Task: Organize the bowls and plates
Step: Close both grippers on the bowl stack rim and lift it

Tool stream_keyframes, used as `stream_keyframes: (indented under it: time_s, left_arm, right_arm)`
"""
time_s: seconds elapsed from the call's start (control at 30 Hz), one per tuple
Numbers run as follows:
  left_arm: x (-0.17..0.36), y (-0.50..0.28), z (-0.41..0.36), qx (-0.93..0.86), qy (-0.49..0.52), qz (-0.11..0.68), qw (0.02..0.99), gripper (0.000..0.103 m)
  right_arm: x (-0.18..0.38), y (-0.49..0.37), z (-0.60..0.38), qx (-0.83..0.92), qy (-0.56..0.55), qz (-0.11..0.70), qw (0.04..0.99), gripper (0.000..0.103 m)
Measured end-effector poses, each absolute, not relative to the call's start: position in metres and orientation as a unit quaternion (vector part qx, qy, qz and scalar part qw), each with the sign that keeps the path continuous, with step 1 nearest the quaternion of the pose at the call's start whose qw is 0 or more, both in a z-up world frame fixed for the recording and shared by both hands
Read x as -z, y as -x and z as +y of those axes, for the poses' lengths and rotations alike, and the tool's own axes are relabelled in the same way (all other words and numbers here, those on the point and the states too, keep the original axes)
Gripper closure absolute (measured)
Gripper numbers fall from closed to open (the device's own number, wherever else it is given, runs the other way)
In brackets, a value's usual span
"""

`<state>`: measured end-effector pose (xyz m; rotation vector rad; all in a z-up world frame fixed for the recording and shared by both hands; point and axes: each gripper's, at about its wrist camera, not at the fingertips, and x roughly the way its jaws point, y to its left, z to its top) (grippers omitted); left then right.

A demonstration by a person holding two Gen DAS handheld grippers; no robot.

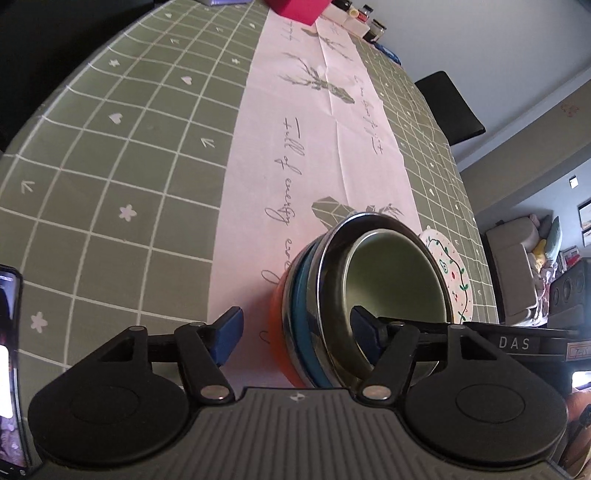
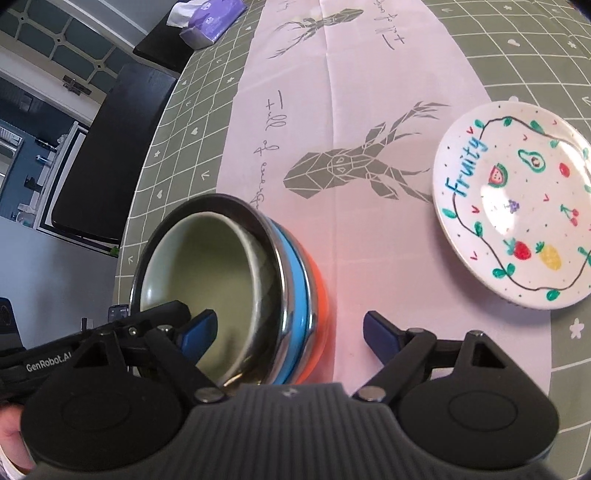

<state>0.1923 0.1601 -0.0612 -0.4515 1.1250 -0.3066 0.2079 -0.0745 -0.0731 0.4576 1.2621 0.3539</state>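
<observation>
A nested stack of bowls stands on the pale runner: an orange bowl (image 1: 277, 314) at the bottom, then a blue one (image 1: 299, 295), a steel one (image 1: 332, 258) and a pale green bowl (image 1: 391, 273) inside. My left gripper (image 1: 295, 334) is open and straddles the stack's near wall, one finger outside and one inside the green bowl. My right gripper (image 2: 290, 332) is open too and straddles the opposite wall of the stack (image 2: 299, 273), with its left finger inside the green bowl (image 2: 207, 258). Neither outer pad touches the orange bowl. A white fruit-painted plate (image 2: 517, 206) lies beside the stack.
A green checked tablecloth (image 1: 129, 147) covers the table under the runner. At the far end stand a pink box (image 1: 295, 9) and jars (image 1: 369, 26). A tissue pack (image 2: 210, 18) lies far left. Black chairs (image 1: 450, 107) (image 2: 110, 147) flank the table. A phone (image 1: 9, 369) shows at the left edge.
</observation>
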Motion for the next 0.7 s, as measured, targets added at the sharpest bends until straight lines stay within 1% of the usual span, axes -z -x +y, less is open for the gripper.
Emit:
stream_keyframes:
  time_s: [0.07,0.13,0.2,0.27,0.33,0.43,0.47,0.5,0.7]
  left_arm:
    - [0.067,-0.195,0.157,0.147,0.213,0.532,0.806,0.029]
    - [0.07,-0.197,0.154,0.151,0.211,0.533,0.805,0.032]
    - [0.071,-0.199,0.149,0.155,0.203,0.536,0.805,0.038]
    - [0.072,-0.2,0.146,0.158,0.196,0.538,0.804,0.041]
    - [0.071,-0.2,0.144,0.16,0.193,0.537,0.806,0.042]
    - [0.07,-0.201,0.143,0.161,0.189,0.537,0.807,0.043]
    - [0.07,-0.201,0.143,0.16,0.187,0.537,0.807,0.043]
    - [0.07,-0.201,0.142,0.16,0.186,0.537,0.807,0.043]
    - [0.068,-0.2,0.139,0.149,0.183,0.539,0.809,0.043]
  right_arm:
    - [0.077,-0.21,-0.074,-0.161,-0.212,0.588,0.764,0.027]
    - [0.081,-0.211,-0.075,-0.16,-0.217,0.594,0.758,0.029]
    - [0.084,-0.212,-0.076,-0.162,-0.227,0.597,0.752,0.031]
    - [0.087,-0.213,-0.078,-0.165,-0.239,0.599,0.746,0.033]
    - [0.088,-0.213,-0.08,-0.168,-0.248,0.6,0.742,0.035]
    - [0.089,-0.213,-0.082,-0.177,-0.267,0.596,0.737,0.044]
    - [0.089,-0.212,-0.084,-0.18,-0.276,0.594,0.734,0.048]
    - [0.089,-0.212,-0.085,-0.181,-0.279,0.594,0.733,0.05]
    - [0.089,-0.209,-0.084,-0.183,-0.28,0.585,0.739,0.051]
